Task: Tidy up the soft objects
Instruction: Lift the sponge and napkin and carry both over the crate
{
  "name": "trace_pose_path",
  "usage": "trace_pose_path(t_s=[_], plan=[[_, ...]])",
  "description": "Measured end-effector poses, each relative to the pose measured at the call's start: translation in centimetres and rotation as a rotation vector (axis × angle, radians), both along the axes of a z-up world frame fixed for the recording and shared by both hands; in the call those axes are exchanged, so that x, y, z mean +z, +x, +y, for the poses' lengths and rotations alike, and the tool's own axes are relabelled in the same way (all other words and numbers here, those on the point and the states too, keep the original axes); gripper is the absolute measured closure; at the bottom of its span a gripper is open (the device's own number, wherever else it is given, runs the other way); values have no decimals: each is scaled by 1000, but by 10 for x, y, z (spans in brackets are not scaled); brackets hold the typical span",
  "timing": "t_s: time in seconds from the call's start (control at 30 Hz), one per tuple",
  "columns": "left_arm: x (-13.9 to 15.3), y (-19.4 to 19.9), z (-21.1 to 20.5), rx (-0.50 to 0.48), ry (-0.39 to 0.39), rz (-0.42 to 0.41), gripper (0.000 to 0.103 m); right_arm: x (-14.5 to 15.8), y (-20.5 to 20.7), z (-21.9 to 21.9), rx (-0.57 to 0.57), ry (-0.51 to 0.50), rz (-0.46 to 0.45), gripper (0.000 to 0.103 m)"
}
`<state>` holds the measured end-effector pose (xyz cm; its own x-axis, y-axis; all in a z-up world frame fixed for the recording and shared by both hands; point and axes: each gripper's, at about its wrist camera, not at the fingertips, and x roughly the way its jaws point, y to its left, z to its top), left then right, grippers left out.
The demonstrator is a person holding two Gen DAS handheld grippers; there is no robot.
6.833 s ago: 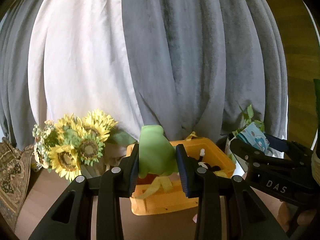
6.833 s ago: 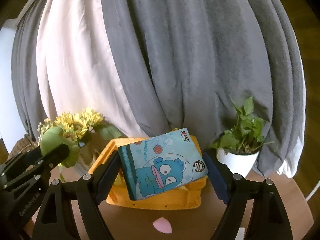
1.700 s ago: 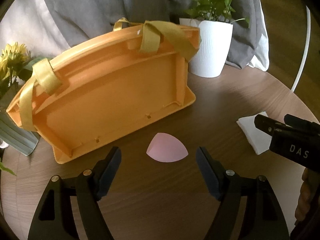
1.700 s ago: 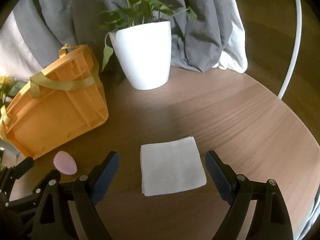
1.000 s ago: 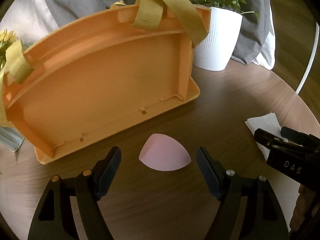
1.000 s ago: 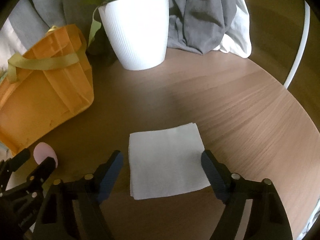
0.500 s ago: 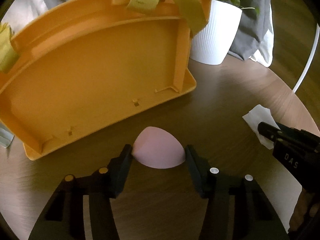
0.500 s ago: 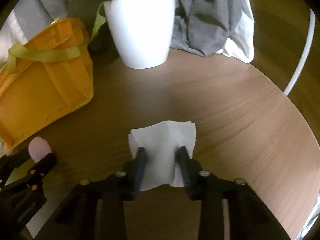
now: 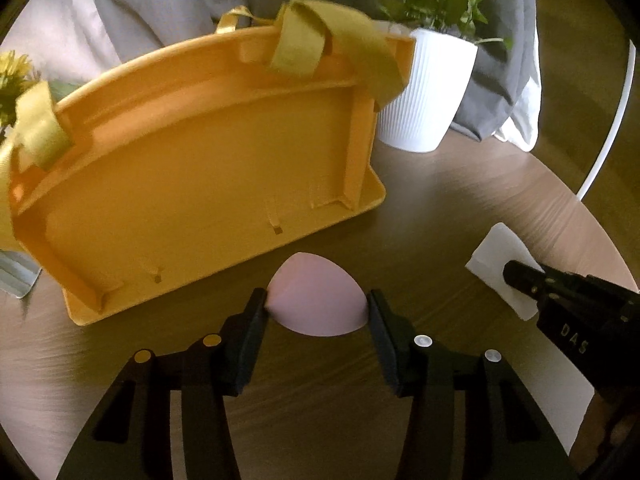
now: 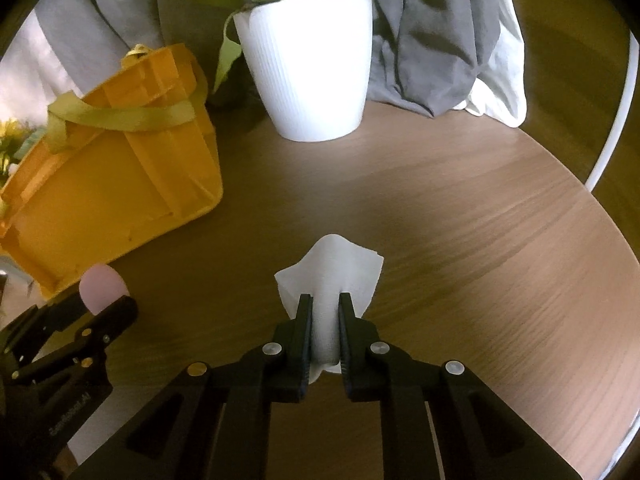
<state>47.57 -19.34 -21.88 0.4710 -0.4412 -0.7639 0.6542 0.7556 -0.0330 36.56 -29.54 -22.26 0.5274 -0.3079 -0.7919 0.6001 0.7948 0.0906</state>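
Observation:
My left gripper (image 9: 316, 308) is shut on a pink egg-shaped sponge (image 9: 318, 302), held just in front of the orange basket (image 9: 192, 184). The sponge also shows in the right wrist view (image 10: 103, 288), pinched by the left gripper (image 10: 100, 308). My right gripper (image 10: 325, 314) is shut on a white folded cloth (image 10: 336, 268), bunched between the fingers and lifted off the wooden table (image 10: 480, 240). The cloth (image 9: 500, 264) and the right gripper (image 9: 520, 280) show at the right of the left wrist view. The basket (image 10: 112, 184) has yellow-green straps; its inside is hidden.
A white ribbed pot with a green plant (image 10: 308, 64) stands behind the basket's right end. Grey and white curtains (image 10: 440, 48) hang down to the table's far edge. Sunflowers (image 9: 12, 80) sit at the far left. A white tube (image 10: 612, 120) curves past the table's right edge.
Both grippers dropped their earlier objects, came down to the table and closed. The left took hold of the pink sponge, the right pinched the white cloth, and both have lifted slightly.

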Motion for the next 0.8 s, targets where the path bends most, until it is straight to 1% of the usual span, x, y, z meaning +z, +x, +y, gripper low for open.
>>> trace_pose_path(t_s=[0.17, 0.43, 0.8], plan=[[13, -7, 6, 10, -31, -13, 54, 11, -5, 6, 18, -1, -21, 90], [38, -18, 29, 38, -83, -42, 54, 35, -10, 17, 50, -28, -54, 90], [80, -33, 52, 99, -140, -110, 54, 73, -16, 38, 97, -85, -149, 90]])
